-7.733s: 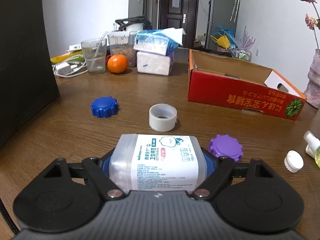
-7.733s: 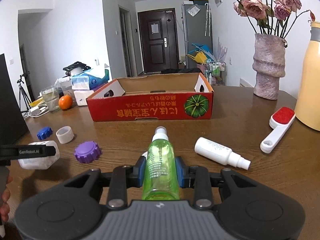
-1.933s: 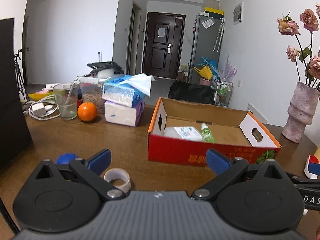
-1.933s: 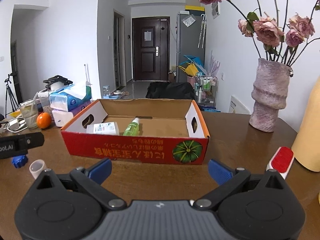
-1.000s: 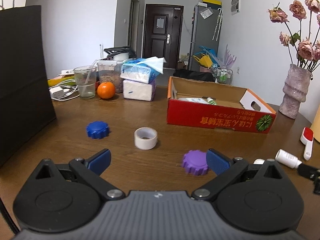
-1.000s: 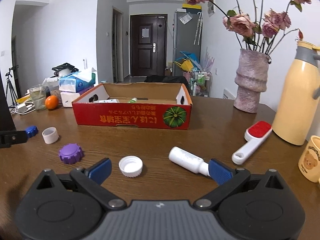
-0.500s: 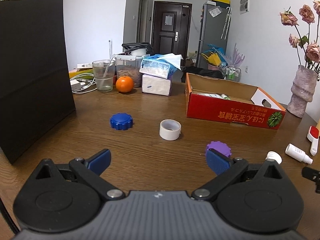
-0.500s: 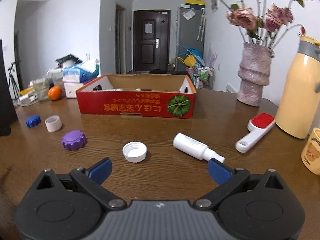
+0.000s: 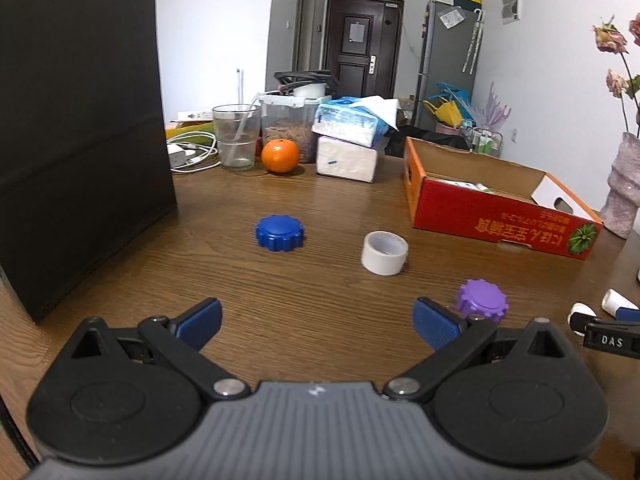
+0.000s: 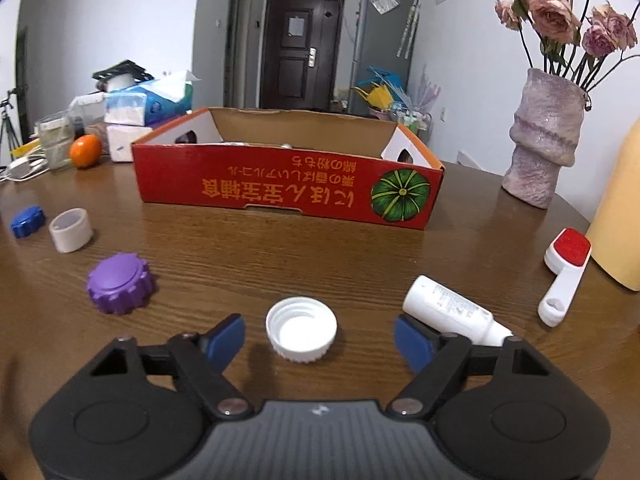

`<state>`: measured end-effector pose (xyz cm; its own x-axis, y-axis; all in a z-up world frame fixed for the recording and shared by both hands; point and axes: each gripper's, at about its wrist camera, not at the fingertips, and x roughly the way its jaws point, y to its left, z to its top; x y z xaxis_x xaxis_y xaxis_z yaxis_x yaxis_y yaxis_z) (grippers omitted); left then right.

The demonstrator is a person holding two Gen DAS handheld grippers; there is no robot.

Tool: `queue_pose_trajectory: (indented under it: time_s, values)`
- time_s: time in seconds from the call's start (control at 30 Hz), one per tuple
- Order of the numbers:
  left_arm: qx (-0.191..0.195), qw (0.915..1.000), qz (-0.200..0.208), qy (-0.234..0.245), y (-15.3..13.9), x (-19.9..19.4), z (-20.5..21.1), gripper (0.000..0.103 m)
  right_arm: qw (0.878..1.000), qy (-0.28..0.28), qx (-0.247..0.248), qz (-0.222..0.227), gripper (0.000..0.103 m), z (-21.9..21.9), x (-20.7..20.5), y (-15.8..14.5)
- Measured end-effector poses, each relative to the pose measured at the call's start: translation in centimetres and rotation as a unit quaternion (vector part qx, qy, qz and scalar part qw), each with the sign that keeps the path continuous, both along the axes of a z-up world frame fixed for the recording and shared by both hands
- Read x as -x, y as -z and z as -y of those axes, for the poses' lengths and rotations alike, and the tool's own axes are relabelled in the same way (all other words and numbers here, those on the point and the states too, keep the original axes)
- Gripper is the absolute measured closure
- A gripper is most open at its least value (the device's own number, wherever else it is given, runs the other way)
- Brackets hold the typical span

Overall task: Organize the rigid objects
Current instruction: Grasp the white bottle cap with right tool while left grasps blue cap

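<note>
Both grippers spread wide, nothing held. Left gripper (image 9: 318,322) low over the brown wooden table (image 9: 320,280). Round blue ridged plastic cap (image 9: 279,232) at 11 o'clock from it, short white tape roll (image 9: 384,252) at 1 o'clock, purple ridged plastic cap (image 9: 481,301) just beside the right fingertip at 2 o'clock. Red cardboard box with a green pumpkin print (image 9: 496,216) farther off at 2 o'clock, some items inside, too hidden to tell. Black paper bag (image 9: 76,120) at 10 o'clock.

Right gripper (image 10: 320,338) low over the table, white screw cap (image 10: 301,329) lying open side up between its fingertips, not touched. White plastic spray bottle (image 10: 448,311) on its side, just behind the right fingertip at 2 o'clock. White-handled red lint brush (image 10: 564,268) at 3 o'clock. Box dead ahead at 12.
</note>
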<state>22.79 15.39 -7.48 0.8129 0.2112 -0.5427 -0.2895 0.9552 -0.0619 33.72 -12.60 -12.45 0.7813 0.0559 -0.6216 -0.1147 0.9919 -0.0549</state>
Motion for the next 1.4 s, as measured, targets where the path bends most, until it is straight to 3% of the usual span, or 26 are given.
queue_pose_trajectory:
  time_s: [0.23,0.3,0.33,0.37,0.87,1.4]
  values:
    - [0.004,0.9999,-0.003,-0.01,0.4,-0.3,-1.4,0.0,1.0,0.001,-0.016,-0.013,0.042,-0.2,-0.8,0.9]
    - [0.008,0.9999,-0.004,-0.012,0.5,-0.4,-1.6,0.0,1.0,0.0,-0.018,-0.008,0.049,-0.3,-0.8,1.0]
    - [0.009,0.9999,-0.005,-0.012,0.6,-0.5,-1.7,0.0,1.0,-0.003,-0.022,-0.006,0.062,-0.3,-0.7,1.0]
    - [0.01,0.9999,-0.006,-0.013,0.7,-0.5,-1.7,0.0,1.0,-0.007,-0.029,-0.005,0.063,-0.2,-0.6,1.0]
    - [0.004,0.999,-0.019,-0.04,0.8,-6.2,-5.0,0.0,0.998,0.014,-0.03,0.056,0.064,0.3,0.8,-0.1]
    - [0.012,0.9971,-0.061,-0.044,4.2,-13.8,-8.3,0.0,0.994,0.044,-0.05,0.084,0.064,1.4,1.1,-1.0]
